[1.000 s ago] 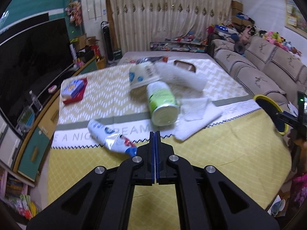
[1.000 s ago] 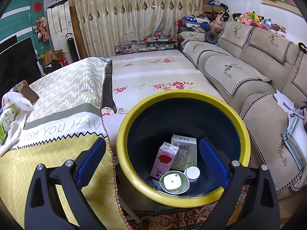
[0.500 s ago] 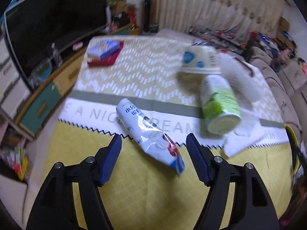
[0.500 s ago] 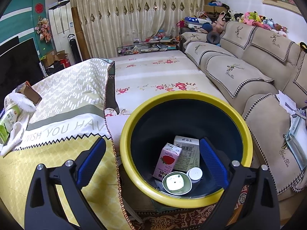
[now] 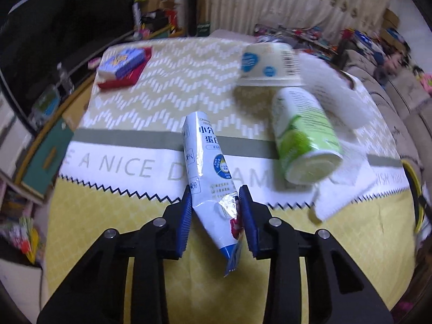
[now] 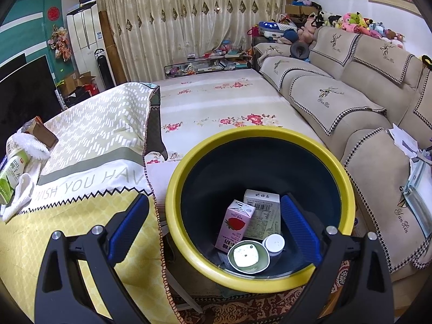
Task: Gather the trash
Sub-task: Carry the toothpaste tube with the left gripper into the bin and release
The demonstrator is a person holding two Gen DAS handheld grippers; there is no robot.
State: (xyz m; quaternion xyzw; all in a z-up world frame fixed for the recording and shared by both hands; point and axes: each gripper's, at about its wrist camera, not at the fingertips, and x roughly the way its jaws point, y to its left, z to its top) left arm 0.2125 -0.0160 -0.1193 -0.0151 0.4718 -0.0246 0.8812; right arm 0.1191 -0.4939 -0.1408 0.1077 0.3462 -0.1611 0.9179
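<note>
My left claw (image 5: 216, 216) is closing around a crumpled white-and-blue pouch (image 5: 208, 167) lying on the cloth-covered worktop (image 5: 108, 216); whether the pads press it yet, I cannot tell. My right claw (image 6: 213, 226) is spread wide and empty above the yellow-rimmed bin (image 6: 172, 189), which holds a pink carton (image 6: 235, 226).

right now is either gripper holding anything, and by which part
The left gripper is closing around the crumpled lower end of the white and blue pouch; whether the pads grip yet is unclear. The right gripper is open and empty.
</note>
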